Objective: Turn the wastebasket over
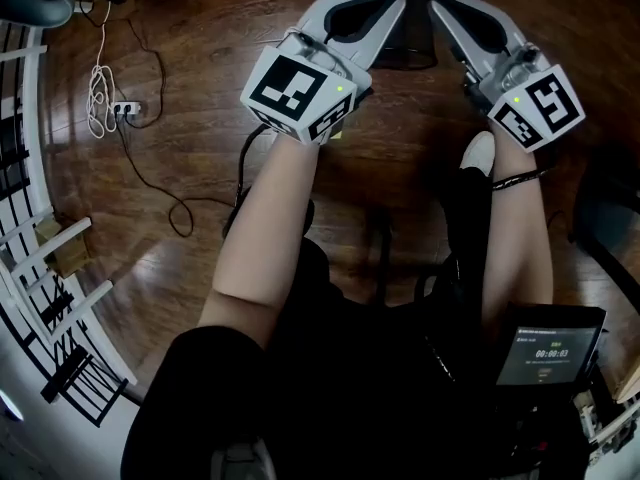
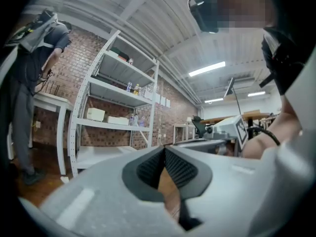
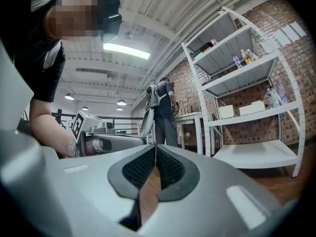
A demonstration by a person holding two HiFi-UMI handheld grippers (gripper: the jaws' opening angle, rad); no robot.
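Note:
In the head view a black wastebasket (image 1: 408, 40) stands on the wooden floor at the top middle, largely hidden behind the two gripper tips. My left gripper (image 1: 396, 0) and my right gripper (image 1: 436, 4) are held level side by side, their tips almost meeting over the basket. Neither holds anything. In the left gripper view the dark ribbed pads (image 2: 150, 168) of the left gripper (image 2: 164, 151) meet at the tip. The right gripper (image 3: 155, 148) shows the same, pads (image 3: 172, 168) together. The wastebasket appears in neither gripper view.
A white cable and power strip (image 1: 125, 110) lie on the floor at the left, beside a white rack (image 1: 40, 258). A small screen (image 1: 545, 353) sits at the lower right. White shelving (image 2: 113, 93) (image 3: 247, 107) stands against a brick wall, with a person (image 2: 29, 83) (image 3: 163, 112) by a table.

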